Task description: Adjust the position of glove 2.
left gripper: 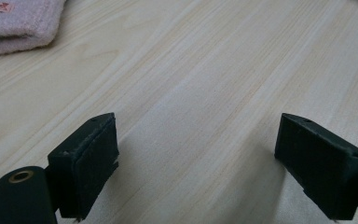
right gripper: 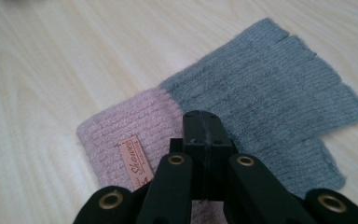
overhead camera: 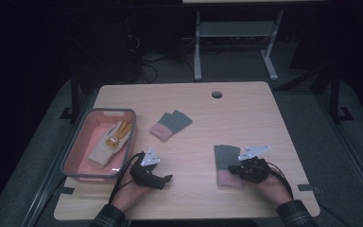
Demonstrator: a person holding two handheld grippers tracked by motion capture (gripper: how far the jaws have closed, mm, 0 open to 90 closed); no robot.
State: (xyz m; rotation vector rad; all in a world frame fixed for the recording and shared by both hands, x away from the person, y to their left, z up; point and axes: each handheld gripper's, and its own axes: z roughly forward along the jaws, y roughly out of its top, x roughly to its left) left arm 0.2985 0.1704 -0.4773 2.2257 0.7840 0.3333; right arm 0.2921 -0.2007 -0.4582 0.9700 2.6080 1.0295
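Two claws (overhead camera: pixel 168 178) (overhead camera: pixel 231 171), two grey-pink gloves (overhead camera: pixel 226 163) (overhead camera: pixel 171 124), one tray (overhead camera: pixel 75 147)

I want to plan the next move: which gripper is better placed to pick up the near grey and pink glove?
Right. The right gripper is shut directly over that glove; the left gripper is open over bare table.

Both matte black two-jaw grippers, the left gripper (overhead camera: pixel 163 178) and the right gripper (overhead camera: pixel 234 170), carry grey three-cornered plates, brass-ringed screw holes and trailing black cables; dark plaid sleeves (overhead camera: pixel 108 217) cover the wrists.
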